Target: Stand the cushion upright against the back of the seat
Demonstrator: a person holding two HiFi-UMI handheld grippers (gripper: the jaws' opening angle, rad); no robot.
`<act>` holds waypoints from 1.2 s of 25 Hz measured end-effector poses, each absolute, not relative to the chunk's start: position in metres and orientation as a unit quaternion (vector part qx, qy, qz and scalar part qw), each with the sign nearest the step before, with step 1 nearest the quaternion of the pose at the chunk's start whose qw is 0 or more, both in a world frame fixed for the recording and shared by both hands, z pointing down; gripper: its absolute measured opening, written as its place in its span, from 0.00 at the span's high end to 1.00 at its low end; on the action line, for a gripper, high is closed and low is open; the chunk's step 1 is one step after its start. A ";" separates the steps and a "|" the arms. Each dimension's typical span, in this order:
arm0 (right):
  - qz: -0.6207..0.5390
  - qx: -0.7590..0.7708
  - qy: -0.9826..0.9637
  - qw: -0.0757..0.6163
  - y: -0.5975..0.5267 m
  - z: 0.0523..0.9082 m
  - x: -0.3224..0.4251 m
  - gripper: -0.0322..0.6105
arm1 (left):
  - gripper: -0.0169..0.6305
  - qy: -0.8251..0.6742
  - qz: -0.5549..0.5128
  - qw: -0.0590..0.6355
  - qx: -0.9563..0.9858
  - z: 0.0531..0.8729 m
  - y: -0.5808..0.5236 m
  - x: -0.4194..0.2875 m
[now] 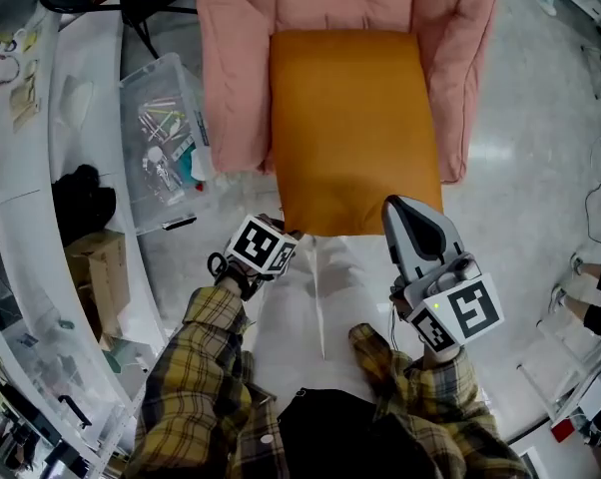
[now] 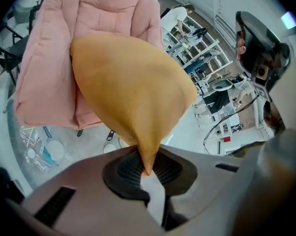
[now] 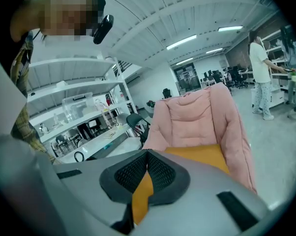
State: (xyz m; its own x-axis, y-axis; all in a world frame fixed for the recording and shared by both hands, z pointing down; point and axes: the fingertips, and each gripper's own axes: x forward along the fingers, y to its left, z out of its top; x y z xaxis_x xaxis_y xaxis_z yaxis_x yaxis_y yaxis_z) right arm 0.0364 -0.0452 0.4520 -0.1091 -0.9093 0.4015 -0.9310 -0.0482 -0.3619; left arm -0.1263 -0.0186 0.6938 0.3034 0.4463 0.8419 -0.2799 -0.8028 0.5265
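Note:
An orange square cushion (image 1: 350, 128) lies over the pink padded seat (image 1: 236, 68), its near edge raised. My left gripper (image 1: 286, 233) is shut on the cushion's near left corner. In the left gripper view that corner of the cushion (image 2: 133, 87) tapers down into the left gripper (image 2: 147, 168), pinched between the black pads, with the pink seat (image 2: 49, 73) behind. My right gripper (image 1: 405, 213) is shut on the near right corner. In the right gripper view a strip of the cushion (image 3: 207, 156) runs between the pads of the right gripper (image 3: 143, 181), in front of the seat's back (image 3: 197, 112).
A clear plastic bin (image 1: 166, 138) of small items stands on the floor left of the seat. A curved white table (image 1: 31, 168) and a cardboard box (image 1: 101, 267) are further left. Someone's feet (image 1: 590, 297) show at the right; a person (image 3: 261, 68) stands far off.

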 end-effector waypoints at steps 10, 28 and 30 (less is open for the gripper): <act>0.243 0.673 -0.699 -0.008 -0.023 0.371 0.054 0.92 | 0.92 0.091 0.579 0.302 0.751 0.579 -0.020 -0.102; 0.183 0.673 -0.716 -0.037 0.002 0.289 0.091 0.92 | 0.92 0.004 0.503 0.267 0.822 0.463 -0.108 -0.034; 0.178 0.674 -0.716 -0.037 -0.004 0.287 0.094 0.92 | 0.92 -0.004 0.492 0.260 0.831 0.454 -0.122 -0.025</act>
State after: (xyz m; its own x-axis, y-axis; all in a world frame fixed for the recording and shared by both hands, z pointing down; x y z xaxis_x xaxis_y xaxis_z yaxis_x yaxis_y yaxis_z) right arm 0.0935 -0.0036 0.2871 -0.0897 -0.9782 0.1872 -0.9517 0.0287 -0.3058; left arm -0.0253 -0.1218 0.4542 0.5155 0.2485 0.8201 -0.2634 -0.8647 0.4277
